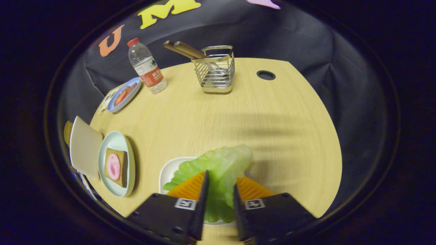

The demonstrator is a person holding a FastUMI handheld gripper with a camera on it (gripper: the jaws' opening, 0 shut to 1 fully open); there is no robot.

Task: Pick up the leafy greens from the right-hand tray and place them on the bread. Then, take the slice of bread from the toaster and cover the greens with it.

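Note:
A pale green lettuce leaf [219, 170] sits between my two fingers, which press on it from both sides; the gripper [220, 185] is shut on it. The leaf hangs over a white tray [167, 170] just under the fingers. To the left, a round pale green plate [120, 141] carries a slice of brown bread [123, 166] topped with a pink round of ham [113, 166]. Further left stands a cream toaster [84, 147], with the edge of a bread slice [67, 132] showing behind it.
At the back of the wooden table [279, 126] stand a wire basket [215, 73] with wooden-handled utensils, a water bottle [147, 67] and a blue plate [124, 94] with food. A round cable hole [266, 75] lies at the back right.

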